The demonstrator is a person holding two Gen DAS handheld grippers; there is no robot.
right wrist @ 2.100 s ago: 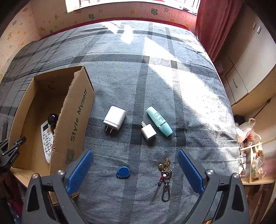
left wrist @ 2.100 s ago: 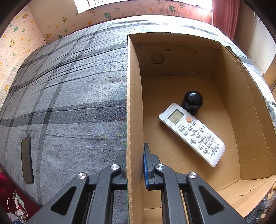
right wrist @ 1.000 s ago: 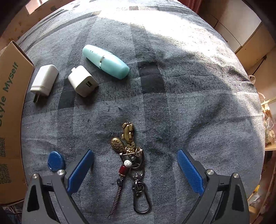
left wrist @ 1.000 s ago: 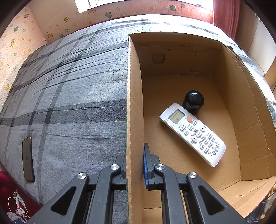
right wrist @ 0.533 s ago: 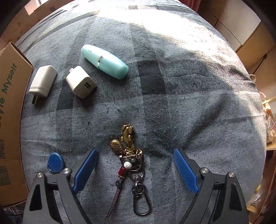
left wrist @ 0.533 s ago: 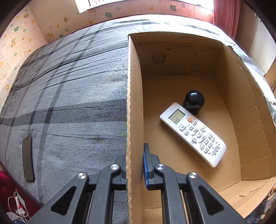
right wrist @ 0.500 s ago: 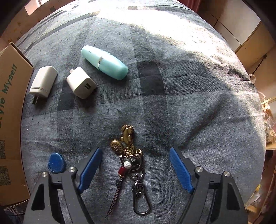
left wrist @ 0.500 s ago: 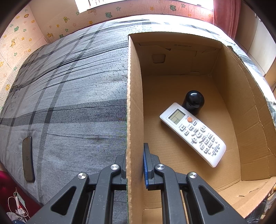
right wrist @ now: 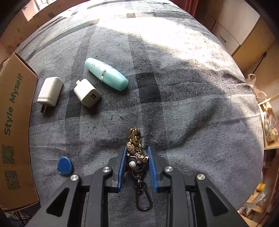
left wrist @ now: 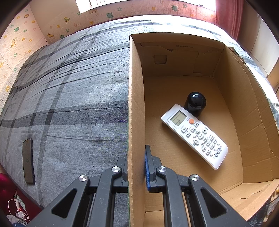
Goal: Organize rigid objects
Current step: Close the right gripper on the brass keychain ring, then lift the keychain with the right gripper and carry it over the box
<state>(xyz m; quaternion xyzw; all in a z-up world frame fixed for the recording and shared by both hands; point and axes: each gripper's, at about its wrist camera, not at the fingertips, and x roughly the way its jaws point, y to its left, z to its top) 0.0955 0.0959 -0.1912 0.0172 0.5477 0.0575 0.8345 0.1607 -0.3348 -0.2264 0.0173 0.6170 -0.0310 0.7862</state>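
We see a grey bedspread [right wrist: 174,87] checked with darker bands, a brown cardboard box [left wrist: 244,97] lettered in green, a white remote [left wrist: 195,136] with an orange button, a mint tube [right wrist: 106,76], white chargers [right wrist: 87,92], a blue tag [right wrist: 64,165] and a brass keychain [right wrist: 135,139].

Matt corrugated cardboard box [left wrist: 136,97], glossy black plastic dome [left wrist: 195,103], brassy metal keychain [right wrist: 135,139], coarse woven bedcover [right wrist: 174,104]

Home bedroom: plaid-sheeted bed [left wrist: 69,104], cartoon-animal wallpaper [left wrist: 57,21], curtain [left wrist: 228,15].
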